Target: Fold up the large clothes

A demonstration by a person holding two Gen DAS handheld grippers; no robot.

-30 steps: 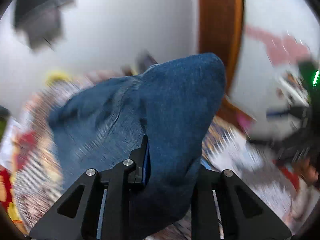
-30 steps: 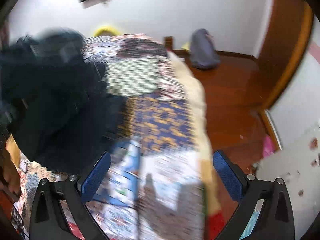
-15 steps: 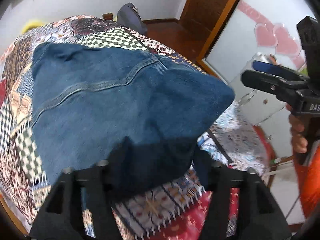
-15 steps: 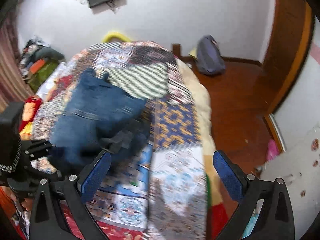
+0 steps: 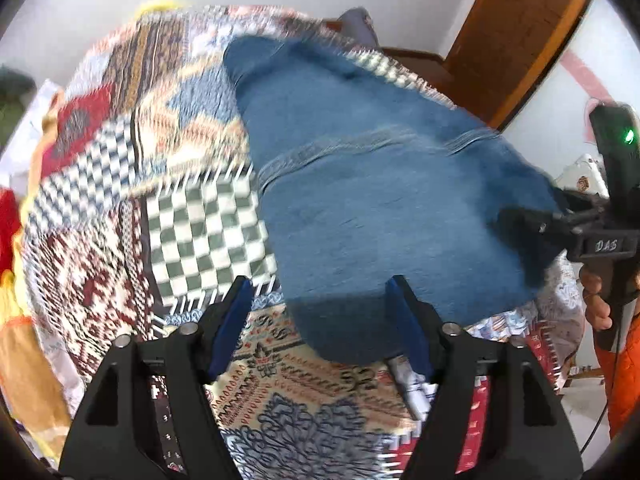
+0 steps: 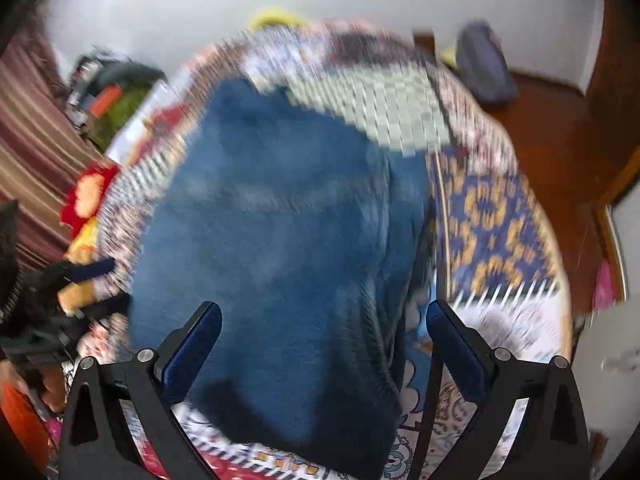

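Note:
Blue denim jeans lie folded on a patchwork quilt that covers the bed. My left gripper hangs over the near edge of the denim with its jaws opening. The cloth's edge lies between the blue pads and neither pad presses on it. In the right wrist view the jeans fill the middle. My right gripper stands wide open just above them, with nothing pinched. The right gripper also shows at the jeans' right edge in the left wrist view, held by a hand.
The quilt ends at the bed's right side above a brown wooden floor. A grey backpack leans by the far wall. Clutter and a striped curtain stand left of the bed. A wooden door is at the far right.
My left gripper went from shut on the denim to open, and the jeans dropped flat onto the quilt. The right gripper, open throughout, moved in low over the jeans.

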